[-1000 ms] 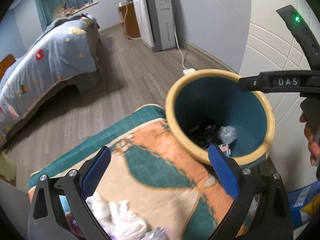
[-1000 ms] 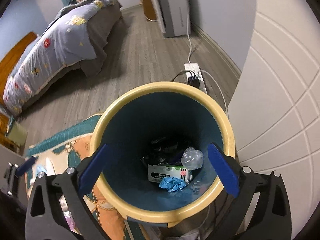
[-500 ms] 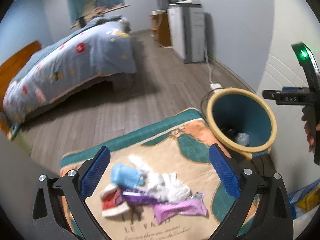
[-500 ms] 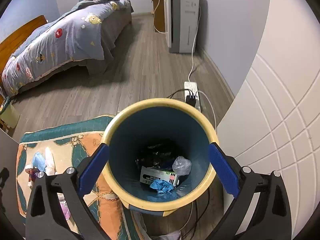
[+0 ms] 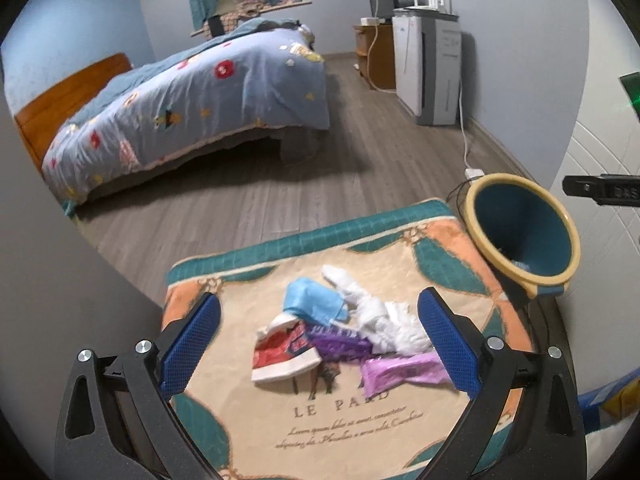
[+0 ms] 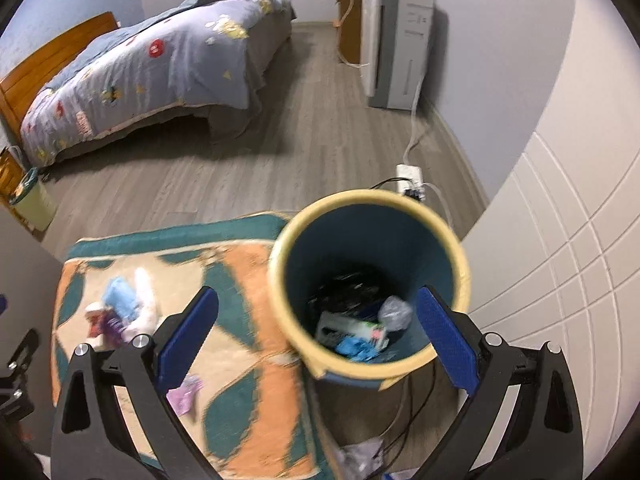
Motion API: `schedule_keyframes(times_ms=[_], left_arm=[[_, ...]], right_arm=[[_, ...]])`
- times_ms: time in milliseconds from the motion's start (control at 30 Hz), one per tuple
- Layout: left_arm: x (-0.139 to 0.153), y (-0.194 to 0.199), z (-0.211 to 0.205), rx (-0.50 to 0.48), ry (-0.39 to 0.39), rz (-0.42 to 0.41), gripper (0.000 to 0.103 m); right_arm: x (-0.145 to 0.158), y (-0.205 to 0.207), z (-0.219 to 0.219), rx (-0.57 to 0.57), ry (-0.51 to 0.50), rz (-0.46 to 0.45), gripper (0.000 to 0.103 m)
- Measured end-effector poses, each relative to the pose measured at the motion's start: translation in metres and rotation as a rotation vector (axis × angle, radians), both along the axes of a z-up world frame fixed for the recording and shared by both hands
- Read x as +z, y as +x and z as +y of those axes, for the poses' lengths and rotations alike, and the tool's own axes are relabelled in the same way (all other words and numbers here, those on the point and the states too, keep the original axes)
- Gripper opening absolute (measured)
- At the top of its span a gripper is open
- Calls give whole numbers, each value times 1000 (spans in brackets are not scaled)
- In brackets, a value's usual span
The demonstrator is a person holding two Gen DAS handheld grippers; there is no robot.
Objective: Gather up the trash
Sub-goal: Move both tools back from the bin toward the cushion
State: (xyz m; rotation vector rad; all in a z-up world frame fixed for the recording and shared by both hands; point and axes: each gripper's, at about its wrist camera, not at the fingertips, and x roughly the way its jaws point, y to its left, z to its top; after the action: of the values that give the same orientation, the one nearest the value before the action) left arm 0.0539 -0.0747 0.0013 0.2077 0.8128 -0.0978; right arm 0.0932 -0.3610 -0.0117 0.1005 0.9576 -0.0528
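Your left tongs [image 5: 320, 344] gape wide and empty right above the trash pile [image 5: 344, 332] at the middle of the surface [image 5: 248, 432], nearer than your right tongs [image 6: 316, 336], equally wide, over the bin [image 6: 280, 264] off its right edge.

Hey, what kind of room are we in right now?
Most likely a bedroom in a home. A bed with a flowered blue quilt and wooden headboard fills the far side, a patterned rug with loose trash lies on the wood floor, and a waste bin stands beside the rug.
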Motion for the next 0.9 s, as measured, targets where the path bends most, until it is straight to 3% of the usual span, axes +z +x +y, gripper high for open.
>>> schedule_keyframes(times_ms=[133, 233, 333, 400, 500, 600, 733, 900], left_arm=[[-1, -3, 18, 38, -13, -11, 98], [2, -7, 33, 75, -30, -36, 98], [4, -12, 41, 73, 12, -69, 98], [1, -11, 45, 75, 26, -52, 98], [-6, -8, 59, 91, -24, 11, 98], [-8, -4, 75, 148, -48, 36, 98], [-11, -3, 99, 171, -135, 43, 98], [-21, 2, 109, 157, -107, 51, 98]], right_arm=[[6, -9, 33, 40, 34, 3, 97], [13, -15, 54, 62, 16, -2, 97], [14, -24, 70, 82, -43, -30, 97], [8, -28, 80, 83, -107, -16, 97], [-2, -33, 95, 134, -141, 11, 97], [-10, -34, 112, 198, -123, -6, 97], [-28, -29, 138, 267, -119, 20, 97], [-55, -20, 159, 329, -69, 84, 97]])
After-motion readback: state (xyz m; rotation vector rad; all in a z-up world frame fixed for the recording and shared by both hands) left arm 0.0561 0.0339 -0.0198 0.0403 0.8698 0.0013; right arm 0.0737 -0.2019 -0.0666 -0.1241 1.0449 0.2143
